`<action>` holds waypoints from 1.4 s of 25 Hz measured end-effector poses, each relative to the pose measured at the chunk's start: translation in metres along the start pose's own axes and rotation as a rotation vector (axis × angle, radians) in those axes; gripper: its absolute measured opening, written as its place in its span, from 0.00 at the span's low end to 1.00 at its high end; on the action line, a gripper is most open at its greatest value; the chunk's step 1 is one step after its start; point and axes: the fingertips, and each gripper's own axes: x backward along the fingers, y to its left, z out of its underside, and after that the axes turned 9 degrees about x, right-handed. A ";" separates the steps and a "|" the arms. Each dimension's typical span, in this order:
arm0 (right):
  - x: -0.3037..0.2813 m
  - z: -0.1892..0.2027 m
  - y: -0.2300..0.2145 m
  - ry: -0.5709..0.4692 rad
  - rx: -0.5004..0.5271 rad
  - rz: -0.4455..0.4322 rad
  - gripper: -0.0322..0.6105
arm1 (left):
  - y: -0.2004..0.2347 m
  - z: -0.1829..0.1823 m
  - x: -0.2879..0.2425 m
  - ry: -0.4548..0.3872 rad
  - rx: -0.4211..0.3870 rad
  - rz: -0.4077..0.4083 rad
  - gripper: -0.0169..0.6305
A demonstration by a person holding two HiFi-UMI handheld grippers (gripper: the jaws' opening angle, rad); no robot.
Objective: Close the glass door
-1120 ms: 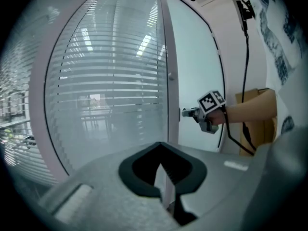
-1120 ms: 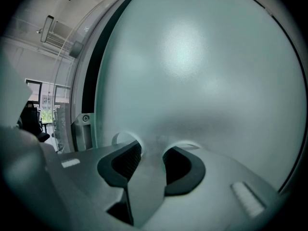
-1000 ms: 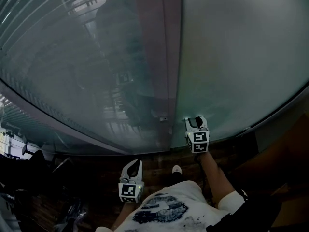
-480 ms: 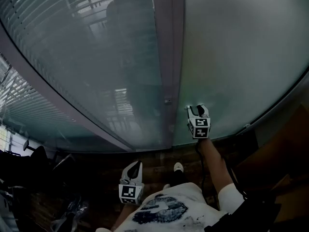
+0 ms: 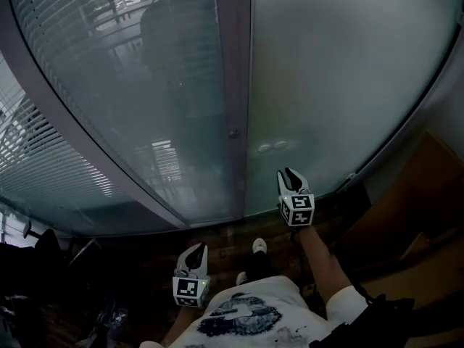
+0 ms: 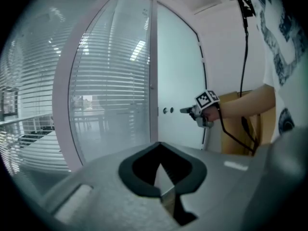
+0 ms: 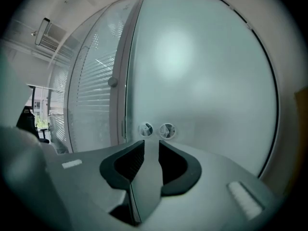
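The frosted glass door stands with its left edge against the grey upright frame. Two round metal fittings sit low on the glass near that edge, and also show as fittings in the right gripper view. My right gripper points at them from a short way back, touching nothing. Its jaws are closing with nothing between them. My left gripper hangs lower, near my body and away from the door, its tips together and empty. From the left gripper view I see the right gripper level with the fittings.
Left of the frame runs a glass partition with slatted blinds behind it. A small knob sits on the frame. A brown cardboard box stands at the right by the wall. Dark chairs and clutter fill the lower left. My shoe rests on the wooden floor.
The right gripper has drawn back from the door, uncovering the two round fittings. The left gripper has shifted a little lower and left, and its fingers have come together.
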 end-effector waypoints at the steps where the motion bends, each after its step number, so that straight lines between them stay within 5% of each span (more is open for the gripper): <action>1: 0.013 0.000 -0.001 0.000 -0.003 0.008 0.20 | -0.005 0.002 -0.001 0.005 -0.002 0.021 0.02; 14: 0.135 0.006 -0.018 -0.018 -0.021 0.092 0.16 | -0.062 0.001 -0.034 0.032 -0.034 0.200 0.02; 30: 0.230 0.044 -0.032 -0.009 -0.110 0.022 0.16 | -0.104 -0.011 -0.020 -0.007 -0.040 0.077 0.03; 35: 0.271 0.049 -0.036 -0.050 -0.119 0.002 0.06 | -0.136 -0.010 -0.004 -0.016 -0.057 0.052 0.03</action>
